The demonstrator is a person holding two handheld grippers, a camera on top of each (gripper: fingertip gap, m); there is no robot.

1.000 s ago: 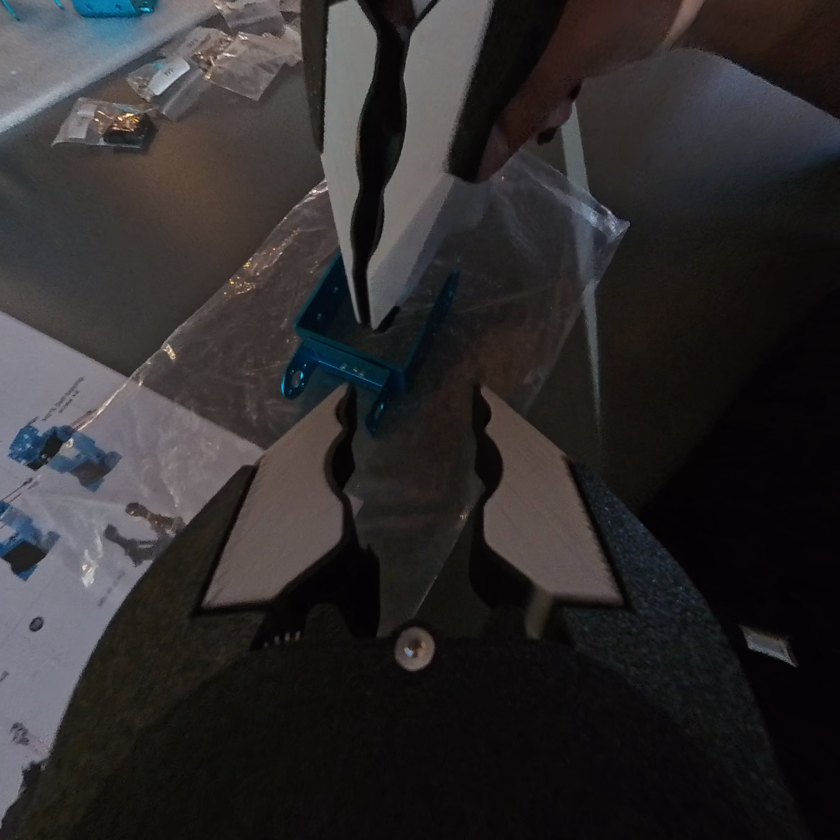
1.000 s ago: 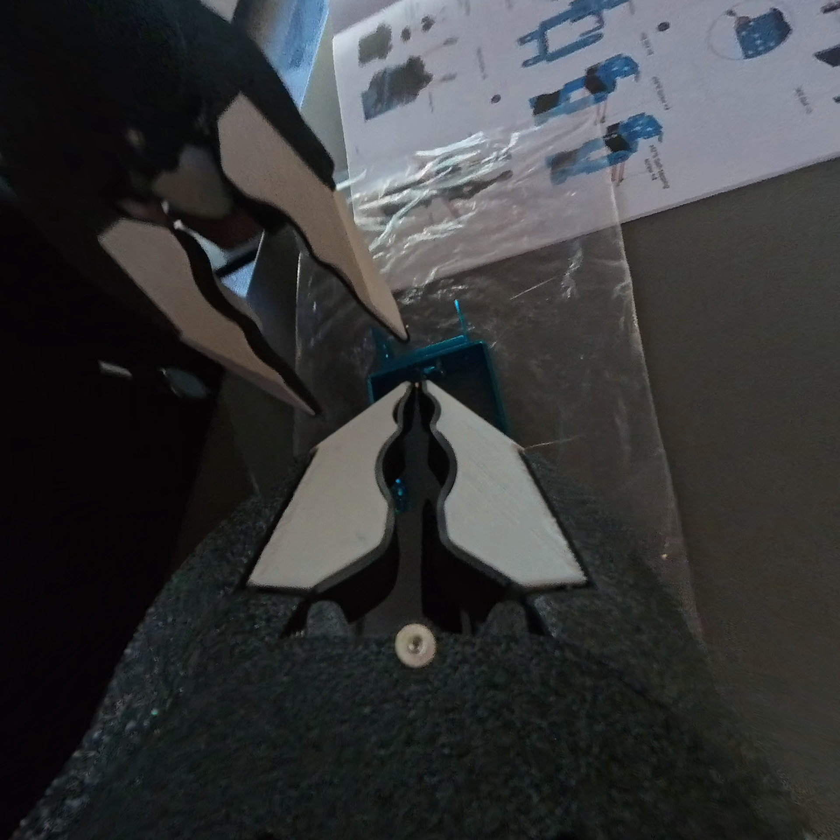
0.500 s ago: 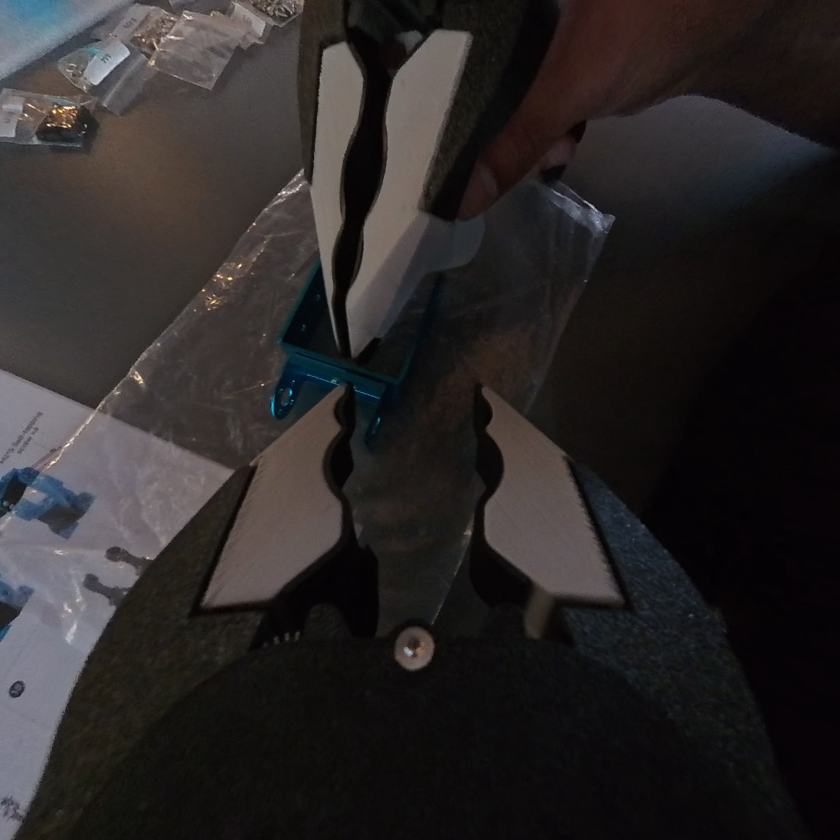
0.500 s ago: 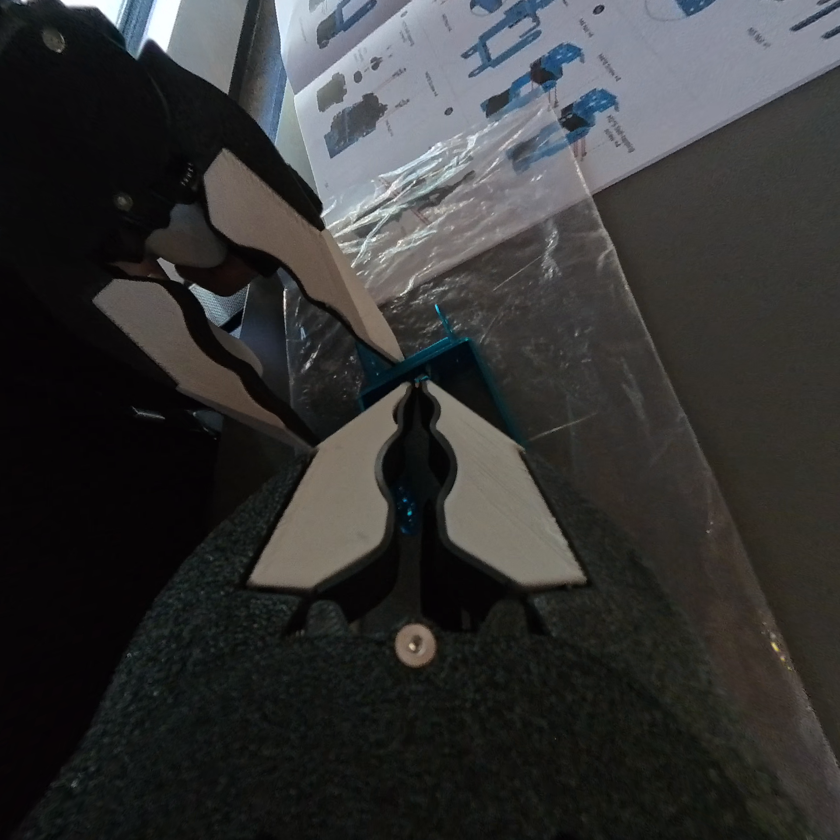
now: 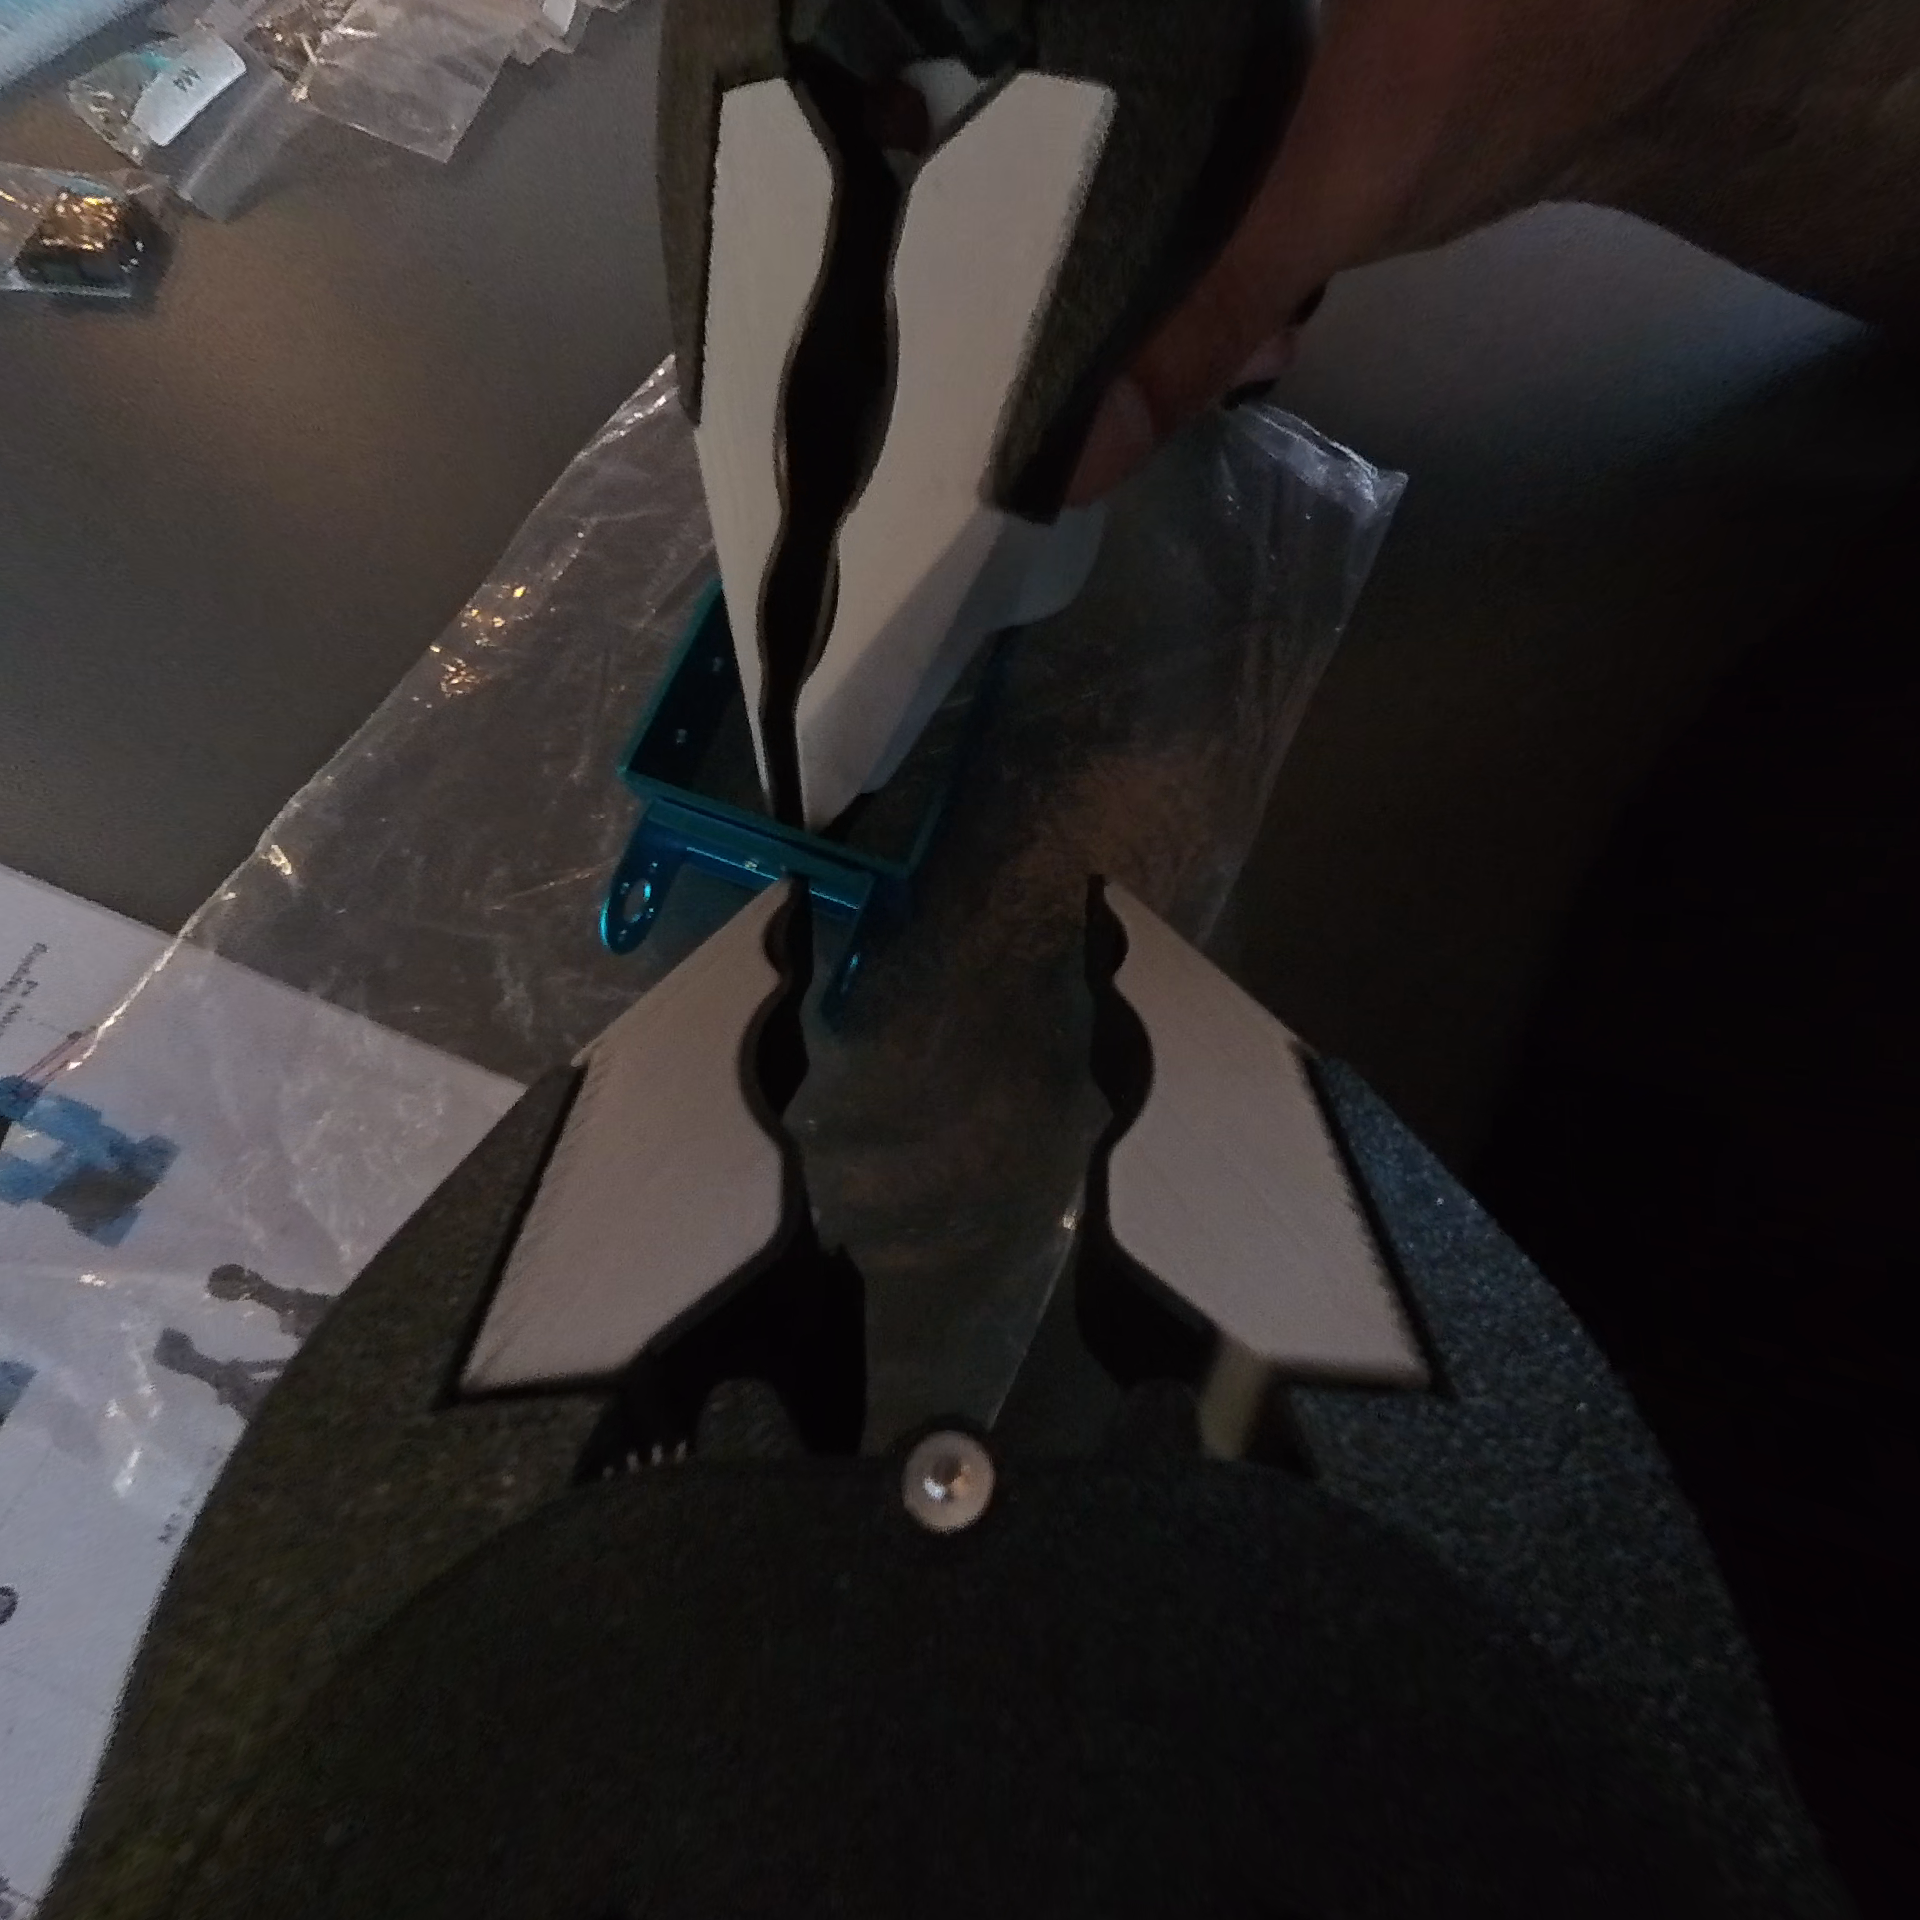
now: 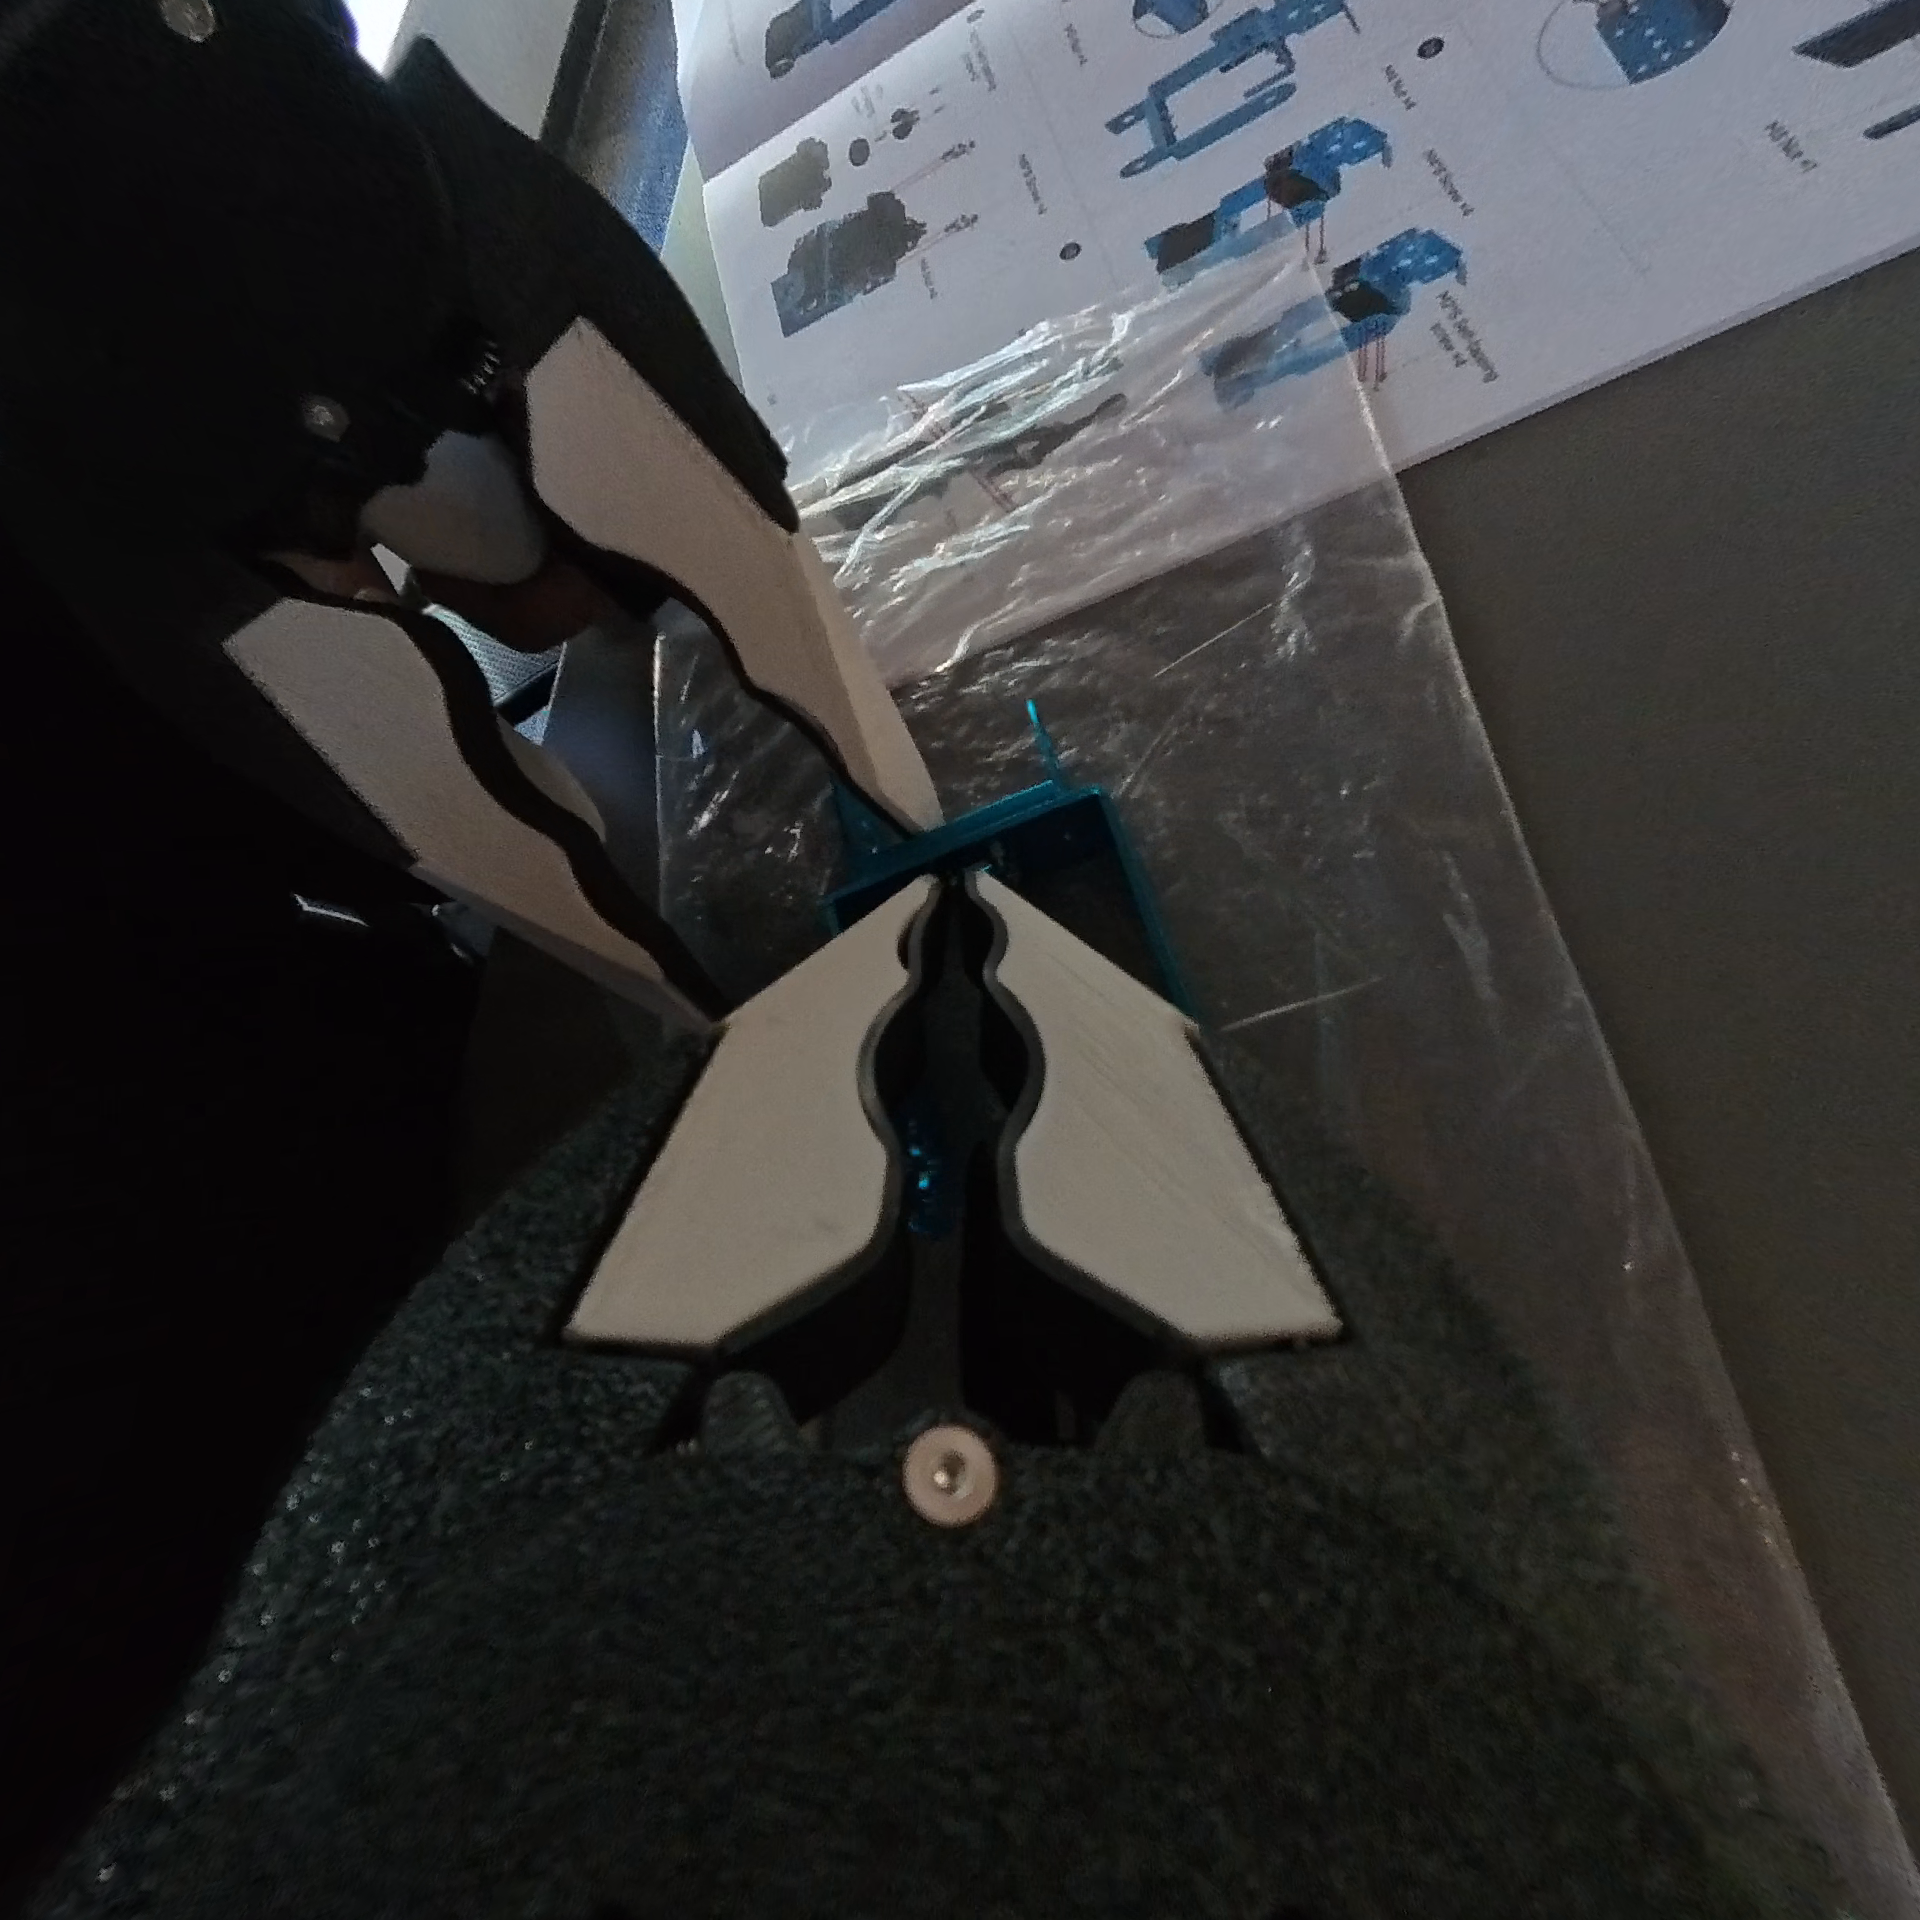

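A blue metal U-shaped bracket rests at a clear plastic bag on the dark grey table; I cannot tell if it is in the bag or on it. My right gripper is shut on the bracket's cross wall, and in the left wrist view it comes down from above. My left gripper is open, with the bag's near part lying between its fingers and its left fingertip beside the bracket's tab. In the right wrist view it shows at upper left, open.
A white instruction sheet with blue pictures lies under the bag's end, also in the right wrist view. Several small bags of parts lie at the far left. A hand holds the right gripper. The table drops off to the right.
The right gripper has stayed shut on the bracket and tilted a little more upright. The left gripper has edged slightly closer to the bracket, still open.
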